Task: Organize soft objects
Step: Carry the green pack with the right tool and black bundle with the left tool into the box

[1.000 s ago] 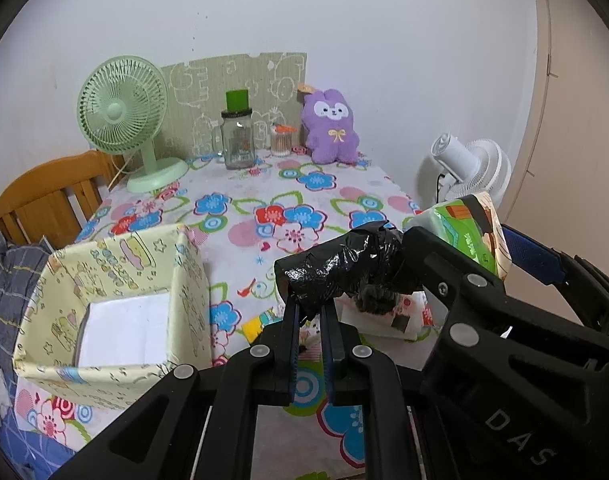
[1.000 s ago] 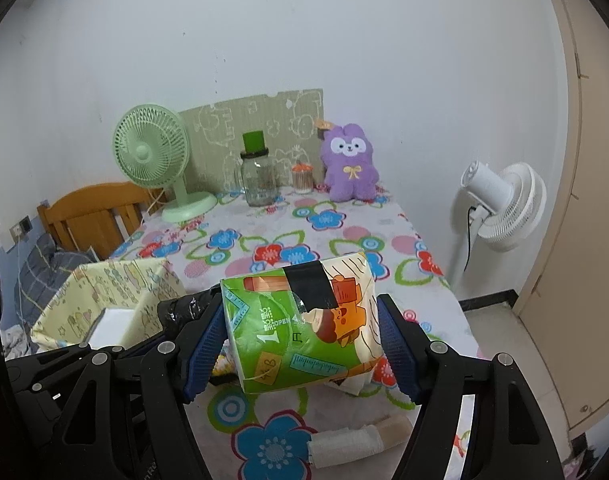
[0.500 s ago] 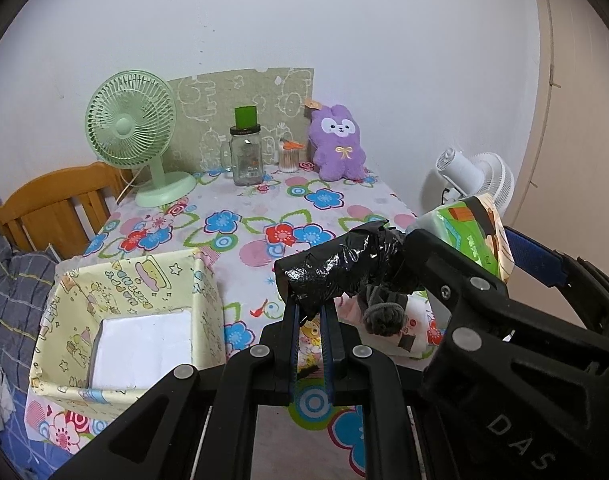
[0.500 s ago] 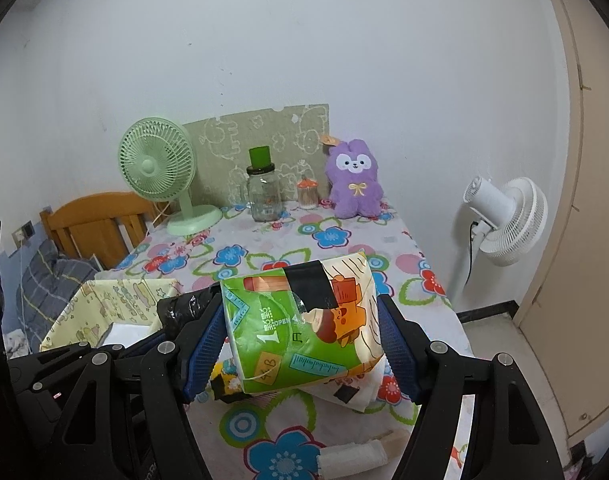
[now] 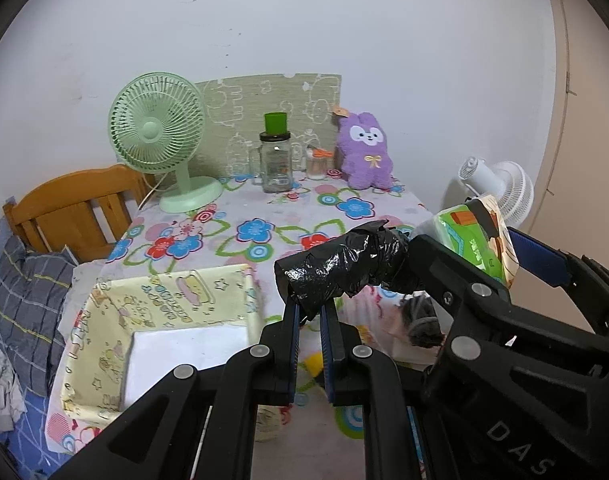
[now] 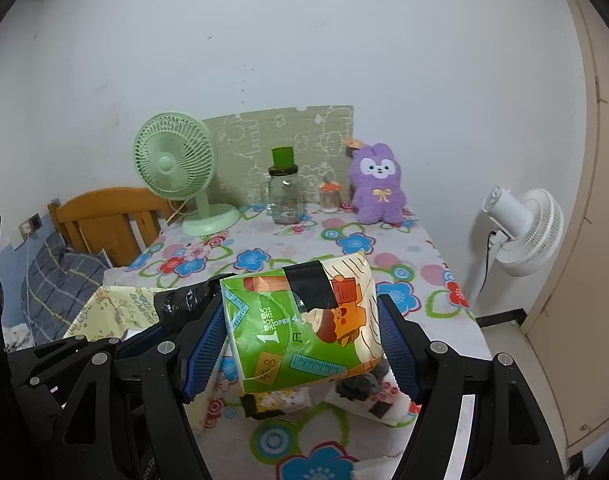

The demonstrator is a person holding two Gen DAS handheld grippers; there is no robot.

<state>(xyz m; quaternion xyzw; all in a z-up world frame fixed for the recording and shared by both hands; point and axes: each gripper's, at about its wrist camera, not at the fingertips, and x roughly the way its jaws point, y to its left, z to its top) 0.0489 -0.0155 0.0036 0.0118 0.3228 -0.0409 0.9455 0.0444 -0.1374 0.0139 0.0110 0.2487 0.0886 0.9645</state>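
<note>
"OPEN" reads in white on the green tissue pack (image 6: 300, 322), a lone "B" sits on a small tag near its lower edge, and raised letters "DAS" show on the black body of the right gripper (image 5: 480, 254) beside it.

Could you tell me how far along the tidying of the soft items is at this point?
Nothing looks stowed: the yellow box shows only its white floor. In hand: the left gripper clamps a black plastic roll, and the right gripper holds a green tissue pack. Left: both of these, and the packets on the table.
</note>
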